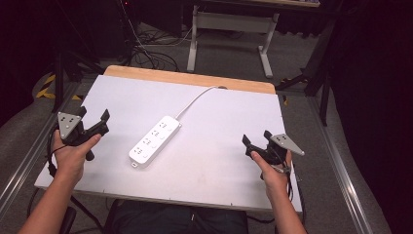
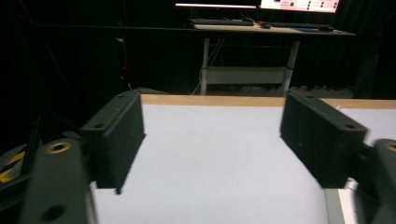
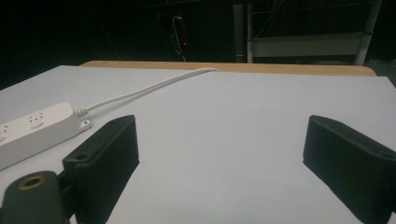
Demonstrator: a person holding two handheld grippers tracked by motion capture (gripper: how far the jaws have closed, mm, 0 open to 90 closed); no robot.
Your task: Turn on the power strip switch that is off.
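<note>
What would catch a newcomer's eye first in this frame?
A white power strip lies aslant in the middle of the white table top, its white cable running off over the far wooden edge. On either side a hand holds a black tool above the board: the left tool and the right tool, both with jaws wide open and nothing between them.

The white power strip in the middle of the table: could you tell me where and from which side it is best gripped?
Probably across the narrow width of the power strip, mid-body, coming from above. It lies flat and diagonal, long sides free, and its cable leaves the far end, so avoid that end.
</note>
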